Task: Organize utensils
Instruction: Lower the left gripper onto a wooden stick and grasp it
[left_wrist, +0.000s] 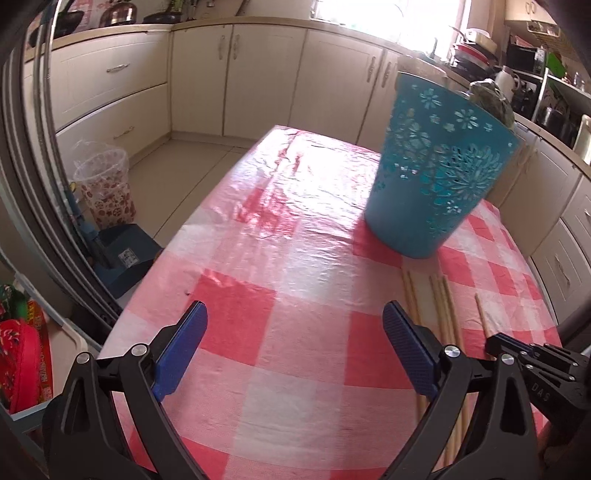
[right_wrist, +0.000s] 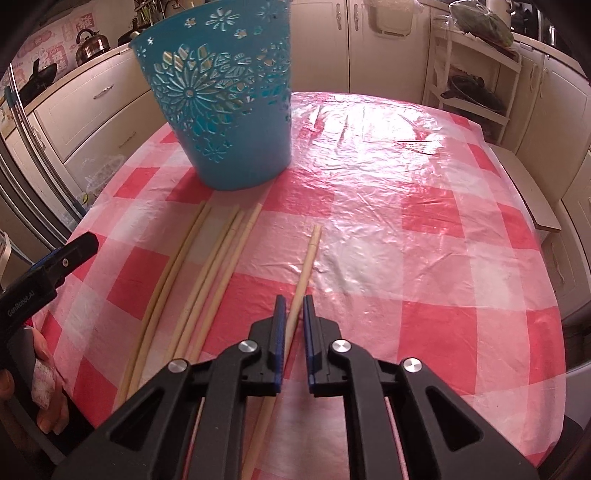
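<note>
The right gripper (right_wrist: 293, 314) has its blue pads nearly together around a pale wooden chopstick pair (right_wrist: 308, 258). The left gripper (left_wrist: 295, 325) hovers with jaws wide apart, empty. Five loose wooden chopsticks (right_wrist: 207, 266) lie beside it; beyond stands the perforated turquoise plastic basket (right_wrist: 229, 96) on the red-and-white checked tablecloth (right_wrist: 424, 221).

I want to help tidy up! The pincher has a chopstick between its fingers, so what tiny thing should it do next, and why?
Probably lift it a little. The right gripper looks closed around one chopstick, which lies apart from the other chopsticks on the tablecloth. The blue holder stands just beyond, so raising it clear comes first.
</note>
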